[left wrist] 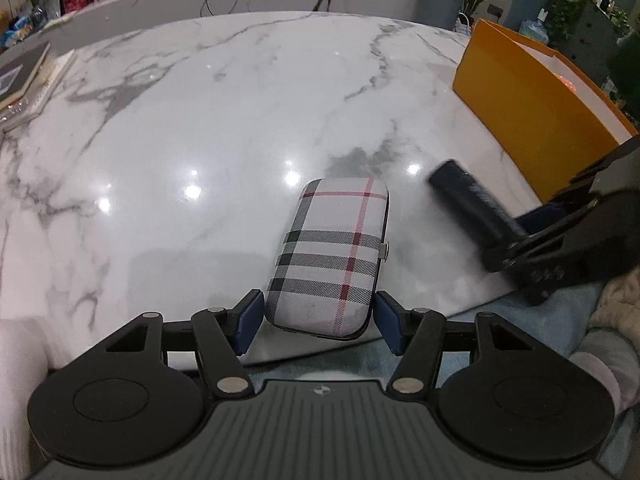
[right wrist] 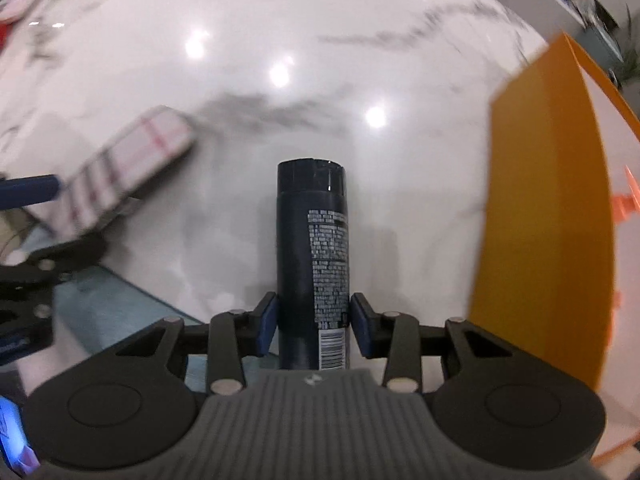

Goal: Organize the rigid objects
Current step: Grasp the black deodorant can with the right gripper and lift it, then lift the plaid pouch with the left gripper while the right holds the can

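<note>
You see a white case (left wrist: pixel 332 256) with black and red check stripes. The can (right wrist: pixel 312 264) is dark blue-black with tiny white writing. The box (left wrist: pixel 532 108) is orange. The table (left wrist: pixel 240 112) is white with grey veins.

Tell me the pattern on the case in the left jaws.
Plaid case: white with black and red stripes, clearest in the left wrist view.

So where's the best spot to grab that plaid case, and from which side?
Take the plaid case across its narrow width near one short end, coming in along its length. Its long edges are straight and parallel, and the left tongs already straddle it that way.
</note>
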{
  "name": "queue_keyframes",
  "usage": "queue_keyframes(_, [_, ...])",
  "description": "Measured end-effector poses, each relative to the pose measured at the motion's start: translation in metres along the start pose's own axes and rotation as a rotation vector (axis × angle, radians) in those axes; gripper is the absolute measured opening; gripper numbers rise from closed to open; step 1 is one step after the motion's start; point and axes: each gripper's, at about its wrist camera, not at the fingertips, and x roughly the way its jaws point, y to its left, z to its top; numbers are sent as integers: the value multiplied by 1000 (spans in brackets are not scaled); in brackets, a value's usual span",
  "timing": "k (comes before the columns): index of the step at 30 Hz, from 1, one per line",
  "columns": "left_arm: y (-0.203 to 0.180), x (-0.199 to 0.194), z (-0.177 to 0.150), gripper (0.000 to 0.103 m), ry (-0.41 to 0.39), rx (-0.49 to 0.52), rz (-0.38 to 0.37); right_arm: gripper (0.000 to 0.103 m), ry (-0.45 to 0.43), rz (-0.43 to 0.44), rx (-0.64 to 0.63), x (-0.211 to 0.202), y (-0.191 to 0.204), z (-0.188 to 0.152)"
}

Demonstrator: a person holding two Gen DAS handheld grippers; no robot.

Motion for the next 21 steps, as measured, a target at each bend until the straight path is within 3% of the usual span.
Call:
queue_keyframes(4, [-3,0,-1,69,-1,22,9,39,-66,11,-34,-6,15,-11])
queue_keyframes(9, [-15,3,-4,71,-8,111,51,42,-134,39,-6,-9,5,-20])
queue_keyframes(17, [-13,12,-12,79,-35,183,38,46,-227,112,45,-7,-3,-38])
queue_keyframes(21, [-13,13,-12,82,-57,176,37,58,-301,141,36,-8,-7,-42])
